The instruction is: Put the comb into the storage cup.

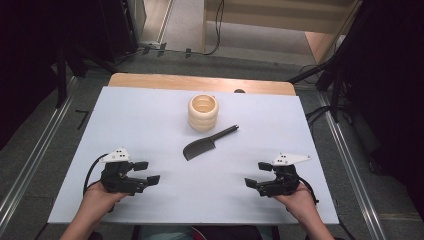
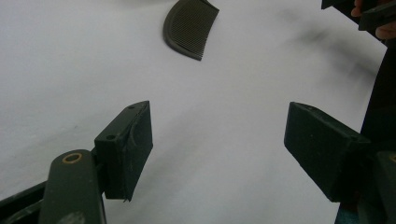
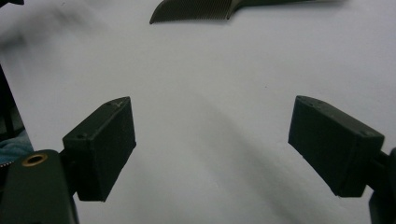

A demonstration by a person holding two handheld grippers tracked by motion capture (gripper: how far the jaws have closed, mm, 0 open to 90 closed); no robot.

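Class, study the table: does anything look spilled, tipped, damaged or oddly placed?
Nothing stands out. The cream holder stands upright, the dark comb lies flat just in front of it, and the left gripper and right gripper rest open, apart from both.

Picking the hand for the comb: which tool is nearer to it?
Left, narrowly. The left tool sits below-left of the comb; the right tool sits below-right of it, slightly farther. Both are open, touching nothing.

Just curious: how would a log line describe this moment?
left gripper: open, empty | right gripper: open, empty | comb: on table | cup: upright behind comb
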